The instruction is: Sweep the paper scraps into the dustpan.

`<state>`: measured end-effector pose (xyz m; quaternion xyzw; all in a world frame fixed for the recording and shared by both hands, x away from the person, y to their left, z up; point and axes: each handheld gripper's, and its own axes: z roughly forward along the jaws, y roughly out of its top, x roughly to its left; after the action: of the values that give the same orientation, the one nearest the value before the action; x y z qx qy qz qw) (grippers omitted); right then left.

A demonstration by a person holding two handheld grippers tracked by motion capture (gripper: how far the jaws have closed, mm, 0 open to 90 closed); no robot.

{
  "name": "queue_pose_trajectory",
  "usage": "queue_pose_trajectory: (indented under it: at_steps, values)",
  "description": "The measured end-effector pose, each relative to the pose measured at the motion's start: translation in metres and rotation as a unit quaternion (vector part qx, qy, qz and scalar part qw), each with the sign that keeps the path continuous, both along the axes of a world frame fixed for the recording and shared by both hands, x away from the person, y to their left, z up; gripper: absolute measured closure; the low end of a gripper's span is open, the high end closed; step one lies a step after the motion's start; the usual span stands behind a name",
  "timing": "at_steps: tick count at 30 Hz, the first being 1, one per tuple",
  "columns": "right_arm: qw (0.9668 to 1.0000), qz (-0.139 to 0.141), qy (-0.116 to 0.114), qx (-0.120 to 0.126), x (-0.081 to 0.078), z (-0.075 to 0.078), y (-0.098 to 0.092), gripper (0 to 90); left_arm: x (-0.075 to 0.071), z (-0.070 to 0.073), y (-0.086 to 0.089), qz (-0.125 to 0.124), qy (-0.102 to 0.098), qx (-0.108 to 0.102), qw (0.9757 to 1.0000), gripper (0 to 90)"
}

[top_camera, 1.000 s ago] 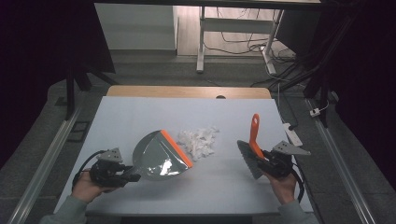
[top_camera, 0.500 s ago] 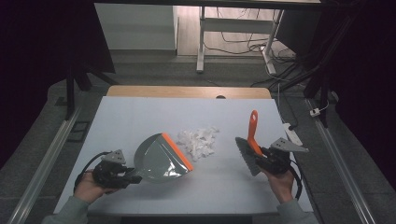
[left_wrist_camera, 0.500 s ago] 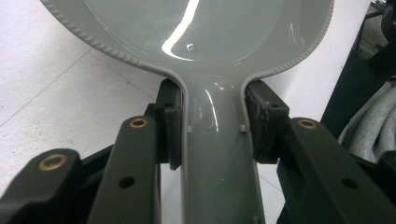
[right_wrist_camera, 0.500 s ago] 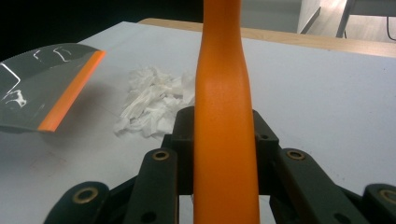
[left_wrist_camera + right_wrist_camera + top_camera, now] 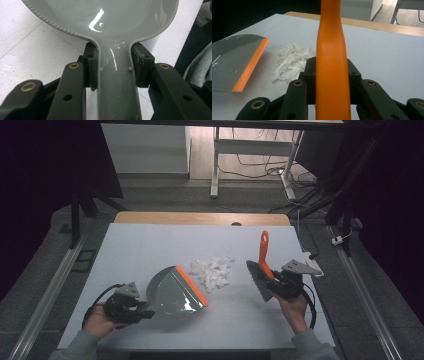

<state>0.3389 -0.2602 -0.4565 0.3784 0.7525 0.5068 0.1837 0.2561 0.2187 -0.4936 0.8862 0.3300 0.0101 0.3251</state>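
Dustpan on the left, paper scraps in the middle, brush on the right.

At the near left of the white table point(image 5: 150, 245) we see the left gripper point(image 5: 142, 311) clamped on the grey handle of the dustpan point(image 5: 172, 292); in the left gripper view its pads point(image 5: 91, 66) press both sides of that handle. The pan rests on the table, its orange lip point(image 5: 191, 285) facing right, just beside the pile of white paper scraps point(image 5: 212, 271) near the table's middle. Right of the pile, the right gripper point(image 5: 272, 282) is closed on the hand brush point(image 5: 261, 277) by its orange handle point(image 5: 332, 62), which points toward the far side, while the grey bristles point(image 5: 257, 280) face left, near the scraps but apart from them.
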Motion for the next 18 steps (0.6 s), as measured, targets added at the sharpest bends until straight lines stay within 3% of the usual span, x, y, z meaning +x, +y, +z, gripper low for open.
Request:
queue_pose_trajectory:
  at_steps: [9, 18]
  values:
    - [0.9999, -0.002, -0.003, -0.016, 0.024, 0.004, 0.020, 70.3, 0.001, -0.003, -0.002, 0.002, 0.005, 0.008, 1.0000, 61.3]
    - [0.9993, -0.013, -0.001, -0.035, 0.064, 0.009, 0.040, 70.3, 0.004, -0.005, -0.003, 0.003, 0.006, 0.012, 0.9999, 61.3]
